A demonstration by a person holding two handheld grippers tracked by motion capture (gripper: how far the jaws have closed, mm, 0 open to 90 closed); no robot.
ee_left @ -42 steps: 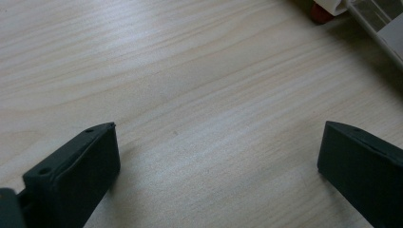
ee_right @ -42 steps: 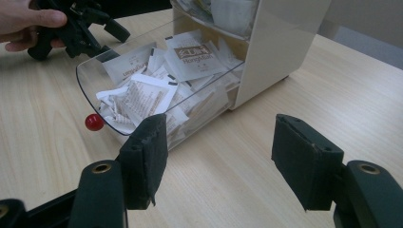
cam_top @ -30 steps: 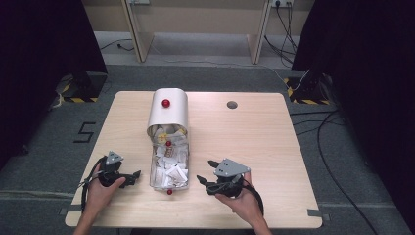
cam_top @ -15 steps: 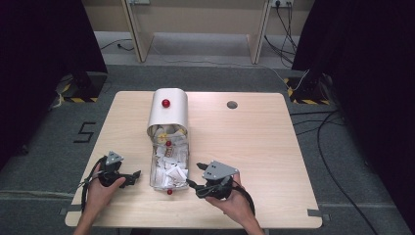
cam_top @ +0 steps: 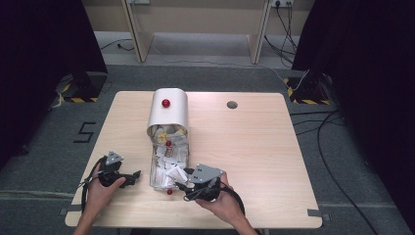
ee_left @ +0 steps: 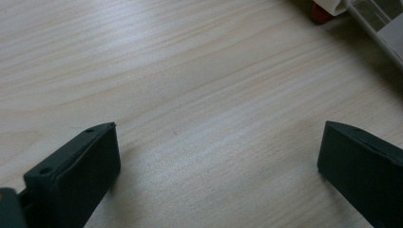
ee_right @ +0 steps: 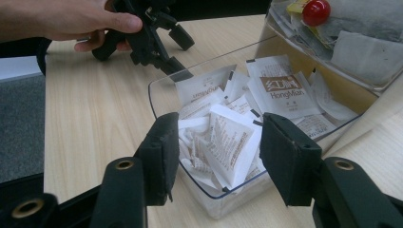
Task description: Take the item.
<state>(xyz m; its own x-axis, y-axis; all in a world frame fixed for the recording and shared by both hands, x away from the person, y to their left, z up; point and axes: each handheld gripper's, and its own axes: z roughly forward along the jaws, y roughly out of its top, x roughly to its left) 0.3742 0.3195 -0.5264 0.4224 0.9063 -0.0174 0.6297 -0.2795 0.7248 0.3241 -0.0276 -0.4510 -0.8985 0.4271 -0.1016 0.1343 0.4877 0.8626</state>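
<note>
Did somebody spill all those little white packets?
No spill: the white paper sachets sit heaped inside the clear plastic drawer, pulled out of its white rounded-top box. None lie on the light wooden table.

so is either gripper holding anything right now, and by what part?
Nothing held. Left gripper is open over bare table. Right gripper is open, jaws either side of the sachets at the clear tray's rim.
</note>
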